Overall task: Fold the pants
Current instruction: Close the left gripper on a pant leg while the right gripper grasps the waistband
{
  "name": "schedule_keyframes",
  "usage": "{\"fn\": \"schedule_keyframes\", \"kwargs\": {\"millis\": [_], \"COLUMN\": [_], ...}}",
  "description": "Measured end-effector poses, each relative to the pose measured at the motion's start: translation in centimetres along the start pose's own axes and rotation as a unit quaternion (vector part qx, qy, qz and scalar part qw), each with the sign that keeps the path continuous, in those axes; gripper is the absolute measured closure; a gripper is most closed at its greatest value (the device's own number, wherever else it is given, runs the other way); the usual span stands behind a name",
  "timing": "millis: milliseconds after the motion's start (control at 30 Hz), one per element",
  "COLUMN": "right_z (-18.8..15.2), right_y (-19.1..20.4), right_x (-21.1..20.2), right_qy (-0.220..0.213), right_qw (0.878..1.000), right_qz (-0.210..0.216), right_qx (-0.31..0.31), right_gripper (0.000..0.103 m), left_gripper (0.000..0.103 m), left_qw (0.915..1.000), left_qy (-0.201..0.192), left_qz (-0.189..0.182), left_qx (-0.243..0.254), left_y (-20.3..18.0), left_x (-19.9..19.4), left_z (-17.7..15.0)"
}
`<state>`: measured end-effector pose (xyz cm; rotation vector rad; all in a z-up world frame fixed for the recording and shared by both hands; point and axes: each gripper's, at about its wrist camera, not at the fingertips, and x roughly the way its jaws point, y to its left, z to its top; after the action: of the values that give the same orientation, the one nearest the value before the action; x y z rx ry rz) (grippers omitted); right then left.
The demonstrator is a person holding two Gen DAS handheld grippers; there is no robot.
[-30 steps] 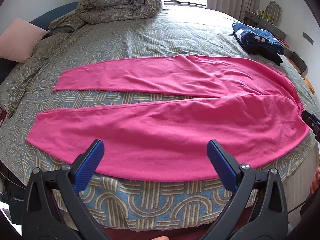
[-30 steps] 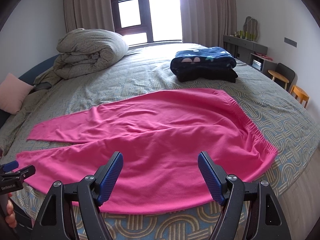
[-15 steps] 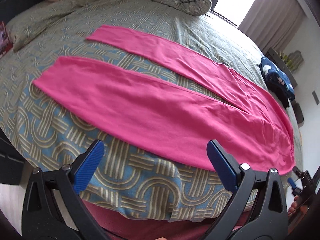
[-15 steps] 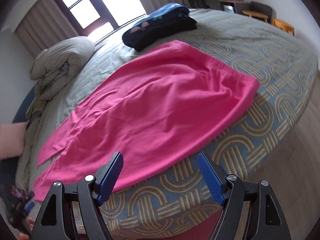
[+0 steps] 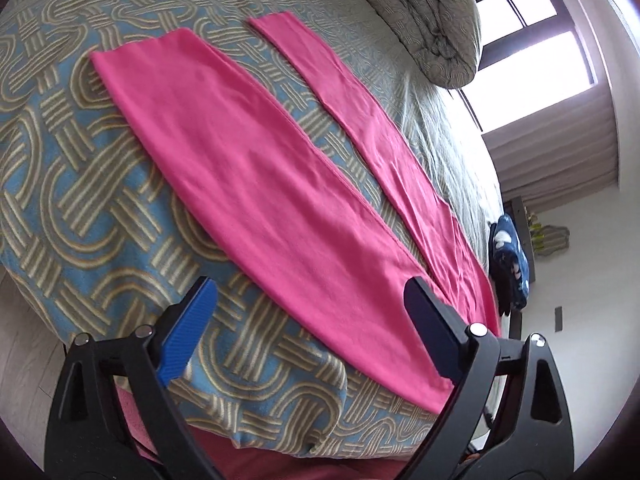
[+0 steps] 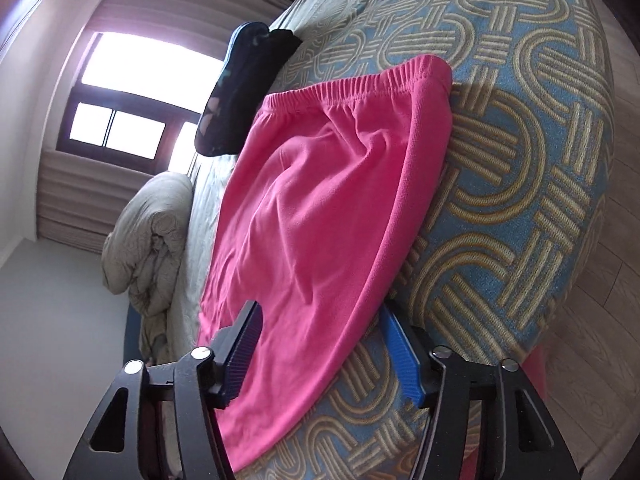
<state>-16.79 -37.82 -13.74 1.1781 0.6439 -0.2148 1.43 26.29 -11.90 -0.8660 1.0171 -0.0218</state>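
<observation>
Pink pants (image 5: 280, 184) lie flat on the bed, both legs spread apart, the near leg along the bed's front edge. My left gripper (image 5: 312, 300) is open, its jaws straddling the near edge of the near leg, close above the fabric. In the right wrist view the elastic waistband (image 6: 360, 84) shows at the top, and the pants' hip part (image 6: 312, 220) fills the middle. My right gripper (image 6: 320, 320) is open, its blue pads on either side of the pants' near edge by the waist end.
The bed carries a blue and tan patterned cover (image 5: 80, 184). A bundled grey duvet (image 5: 424, 12) lies at the far side. A folded dark blue garment (image 6: 240, 88) sits beyond the waistband. Wood floor (image 6: 616, 160) lies past the bed edge.
Both grippers have rolled sideways and dropped close to the pants' near edge, the left toward the leg, the right toward the waist. Both stay open.
</observation>
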Motion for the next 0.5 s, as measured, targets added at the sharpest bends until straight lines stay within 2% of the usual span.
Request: {"fn": "schedule_keyframes", "kwargs": {"millis": [33,167,300,367,500], "right_z": [-0.1,-0.5,-0.7,-0.6,-0.7], "right_y": [-0.1,0.8,0.6,0.7,1.0], "right_x": [-0.1,0.1,0.2,0.4,0.7], "right_qy": [0.001,0.008,0.006,0.008,0.009], "right_qw": [1.000,1.000,1.000,1.000,1.000], "right_qz": [-0.007,-0.020,-0.017,-0.016,-0.023], "right_qx": [-0.001,-0.021,-0.015,-0.016,-0.019], "right_gripper": [0.051,0.051,0.051,0.051,0.051], "left_gripper": [0.009,0.010,0.011,0.019,0.023], "left_qw": [1.0000,0.9993,0.9981,0.9978,0.9977], "left_qy": [-0.001,-0.010,-0.026,-0.040,-0.046], "left_qz": [0.000,0.013,0.005,0.001,0.003], "left_qx": [-0.009,-0.035,-0.056,-0.054,-0.049], "left_y": [0.5,2.1,2.9,3.0,3.0], "left_x": [-0.2,-0.1,0.1,0.1,0.7], "left_z": [0.3,1.6,3.0,3.7,4.5]}}
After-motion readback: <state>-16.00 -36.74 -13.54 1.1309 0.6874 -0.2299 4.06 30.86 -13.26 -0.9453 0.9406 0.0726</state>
